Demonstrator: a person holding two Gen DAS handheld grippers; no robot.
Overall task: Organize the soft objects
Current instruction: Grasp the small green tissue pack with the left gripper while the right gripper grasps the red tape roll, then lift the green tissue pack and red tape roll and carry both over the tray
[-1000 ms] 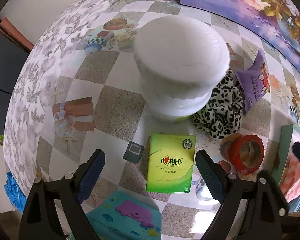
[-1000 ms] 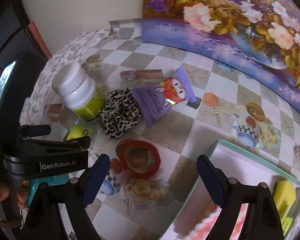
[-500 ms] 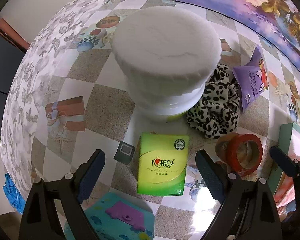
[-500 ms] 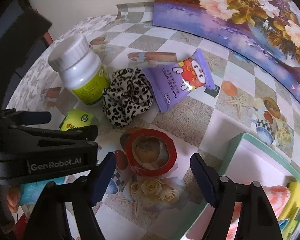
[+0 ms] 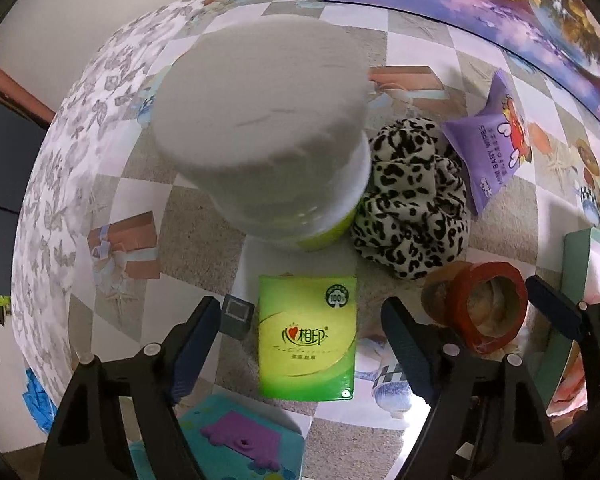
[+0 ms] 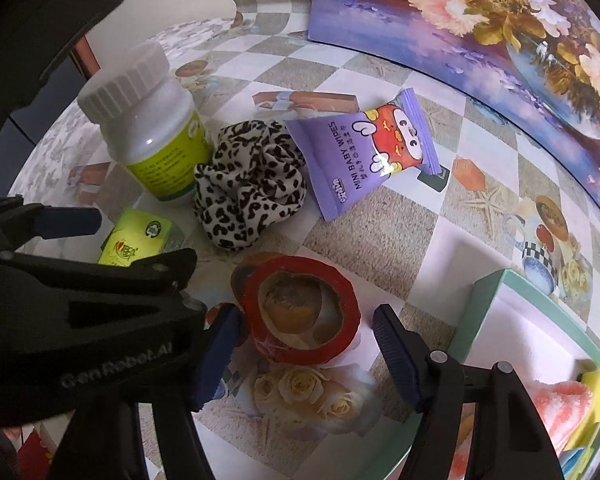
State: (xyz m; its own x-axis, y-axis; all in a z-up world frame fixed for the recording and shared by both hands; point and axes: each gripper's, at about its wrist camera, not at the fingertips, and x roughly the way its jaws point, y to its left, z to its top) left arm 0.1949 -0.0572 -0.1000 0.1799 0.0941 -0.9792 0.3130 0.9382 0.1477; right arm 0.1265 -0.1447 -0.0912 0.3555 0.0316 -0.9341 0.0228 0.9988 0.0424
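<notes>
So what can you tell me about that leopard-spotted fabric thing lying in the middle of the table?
The leopard-print scrunchie is a ring of soft, gathered cloth, cream with black spots, bunched into loose folds. It lies flat on the checked tablecloth, untouched by either gripper. One side presses against the white bottle with the green label, and the purple baby wipes pack touches or slightly overlaps its other edge. The red tape roll sits just in front of it, apart.

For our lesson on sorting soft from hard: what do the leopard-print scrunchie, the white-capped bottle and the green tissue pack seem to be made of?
Leopard-print scrunchie: soft matte fabric, judging by its gathered folds.
White-capped bottle: smooth, slightly glossy white plastic; ribbed cap, highlights on its shoulder, green label.
Green tissue pack: shiny plastic film wrapper with glare; probably soft paper tissues inside, though they are hidden.
</notes>
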